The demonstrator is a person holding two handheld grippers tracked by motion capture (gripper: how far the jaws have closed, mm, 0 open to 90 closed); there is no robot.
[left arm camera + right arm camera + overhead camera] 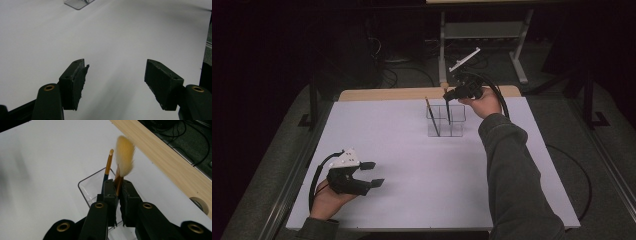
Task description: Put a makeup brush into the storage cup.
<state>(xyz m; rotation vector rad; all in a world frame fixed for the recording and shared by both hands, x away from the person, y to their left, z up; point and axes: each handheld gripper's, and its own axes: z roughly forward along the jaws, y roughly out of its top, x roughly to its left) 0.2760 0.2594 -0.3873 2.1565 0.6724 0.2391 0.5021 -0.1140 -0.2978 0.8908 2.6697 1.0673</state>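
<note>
A clear multi-compartment holder (457, 131) stands on the white table (412, 185), towards the back. One thin brush (432, 116) leans in its left compartment. My right gripper (446, 97) hovers over the holder, shut on the handle of a second brush (448, 114) whose lower end reaches down into the holder. In the right gripper view the right gripper (118, 187) clamps that fluffy yellow-bristled brush (124, 155) just below its bristles, beside the thin gold-tipped brush (109, 163) and the holder (86, 188). My left gripper (373, 174) rests open and empty at the near left; the left gripper (116, 80) shows only bare table between its jaws.
A wooden strip (387, 94) runs along the table's far edge. Cables and a metal frame (482, 30) lie on the dark floor behind. The person's right sleeve (512, 180) crosses the table's right half. A corner of the holder (78, 3) shows far ahead of the left gripper.
</note>
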